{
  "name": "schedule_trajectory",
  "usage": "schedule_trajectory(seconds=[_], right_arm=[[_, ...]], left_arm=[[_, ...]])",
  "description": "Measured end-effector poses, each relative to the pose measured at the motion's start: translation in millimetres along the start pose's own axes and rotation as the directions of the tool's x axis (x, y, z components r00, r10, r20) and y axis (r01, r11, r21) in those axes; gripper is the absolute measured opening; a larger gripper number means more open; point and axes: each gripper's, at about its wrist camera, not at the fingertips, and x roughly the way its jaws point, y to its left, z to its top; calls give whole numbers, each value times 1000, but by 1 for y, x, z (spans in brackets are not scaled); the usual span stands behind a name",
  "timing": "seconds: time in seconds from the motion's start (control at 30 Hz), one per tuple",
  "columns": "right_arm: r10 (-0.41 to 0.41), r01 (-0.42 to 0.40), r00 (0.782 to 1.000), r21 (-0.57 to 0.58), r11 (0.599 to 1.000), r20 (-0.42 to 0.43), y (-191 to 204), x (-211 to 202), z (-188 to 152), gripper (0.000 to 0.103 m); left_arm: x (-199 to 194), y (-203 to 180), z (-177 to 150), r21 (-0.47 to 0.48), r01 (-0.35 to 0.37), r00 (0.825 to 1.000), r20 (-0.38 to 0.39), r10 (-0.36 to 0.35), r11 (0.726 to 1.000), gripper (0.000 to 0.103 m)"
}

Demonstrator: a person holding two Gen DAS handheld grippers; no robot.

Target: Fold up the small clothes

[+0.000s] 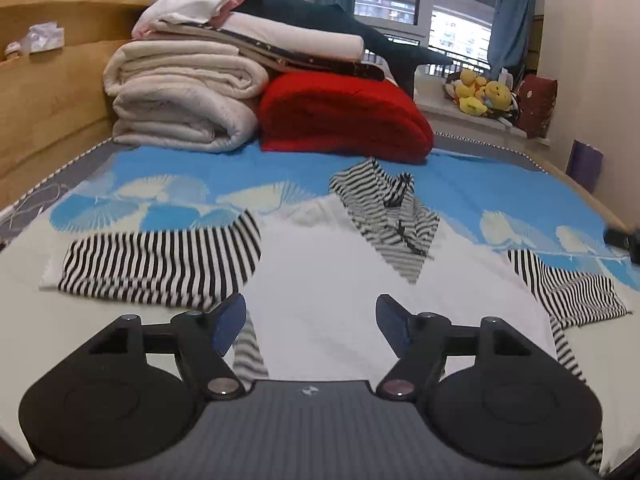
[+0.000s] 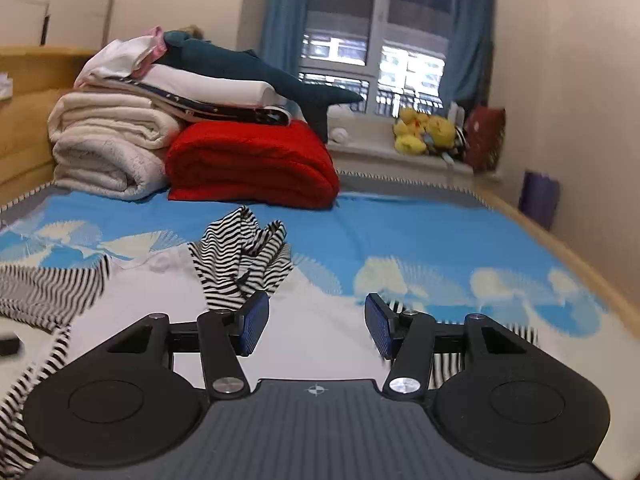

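A small white top [image 1: 340, 280] with black-and-white striped sleeves and hood lies spread flat on the bed. Its left sleeve [image 1: 160, 268] stretches left, its right sleeve [image 1: 568, 288] lies right, its striped hood [image 1: 392, 212] sits bunched at the far end. My left gripper [image 1: 310, 320] is open and empty, hovering over the white body near the hem. My right gripper [image 2: 316, 320] is open and empty, over the garment's right side, with the hood [image 2: 244, 260] ahead to the left and the right sleeve [image 2: 448, 356] under its right finger.
The bed has a blue and white patterned sheet [image 1: 500, 184]. Folded white quilts [image 1: 180, 96] and a red blanket [image 1: 340, 116] are stacked at the far end, a plush shark [image 1: 320, 20] on top. Yellow plush toys [image 1: 480, 96] sit on the windowsill. A wooden headboard [image 1: 48, 92] stands left.
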Motion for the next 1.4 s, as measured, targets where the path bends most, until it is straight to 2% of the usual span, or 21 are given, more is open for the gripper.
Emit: schedule_trajectory(seconds=[0.07,0.17,0.23,0.3,0.37,0.43,0.5,0.53,0.6,0.67,0.77,0.87,0.97,1.03,1.1,1.2,1.27,1.3,1.37,1.4], right_arm=[[0,0,1000,38,999,-2,-8,3,-9,55],[-24,34,997,132,991,-72,-17,10,-17,55],[-6,20,997,183,983,-78,-18,8,-20,55],[-12,24,997,176,984,-70,-16,8,-19,55],[-20,32,997,180,983,-69,-14,9,-19,55],[-10,28,996,201,979,-87,-14,10,-20,55],[-9,28,995,199,980,-96,-13,11,-20,53],[-12,29,996,190,981,-93,-12,11,-18,52],[-16,31,996,179,983,-86,-11,11,-14,50],[-5,19,996,158,987,-91,-8,15,-5,48],[0,11,996,122,993,-89,0,25,23,48],[59,-54,997,81,995,-58,15,42,56,48],[112,-111,994,39,993,-7,29,63,72,47],[114,-114,993,34,993,-7,35,82,67,46],[129,-127,991,75,989,-21,34,97,54,46],[143,-116,978,177,977,-150,31,126,27,47],[201,-142,961,282,949,-191,26,141,22,47],[211,-148,957,290,945,-199,26,146,21,47],[190,-139,961,241,960,-202,29,153,22,47],[184,-136,962,227,964,-204,30,154,22,47]], left_arm=[[11,7,18,11,16,1000,11,-16,1000,77],[41,22,41,71,6,999,31,-8,997,77],[69,34,49,149,-11,999,35,6,989,76],[102,52,51,210,-3,1000,12,0,978,75],[132,80,46,201,-11,999,-42,20,980,64],[154,113,38,123,-32,992,-120,47,992,43],[170,144,38,19,-94,967,-235,96,995,34],[173,161,40,-53,-120,963,-249,103,991,34],[179,185,43,-133,-143,962,-251,107,981,34],[184,201,45,-160,-187,955,-259,141,969,34],[193,228,45,-239,-219,946,-292,145,946,34],[196,239,44,-233,-257,933,-311,179,938,34],[194,238,44,-204,-275,929,-309,204,940,34],[194,241,43,-199,-281,927,-310,212,939,35],[197,241,41,-192,-288,923,-317,219,938,35],[206,244,38,-186,-292,917,-335,219,938,35],[212,247,37,-194,-291,915,-343,213,937,36],[215,250,36,-201,-294,913,-348,212,934,37],[223,261,33,-238,-318,901,-377,215,918,45],[226,268,31,-270,-333,894,-395,211,904,53]])
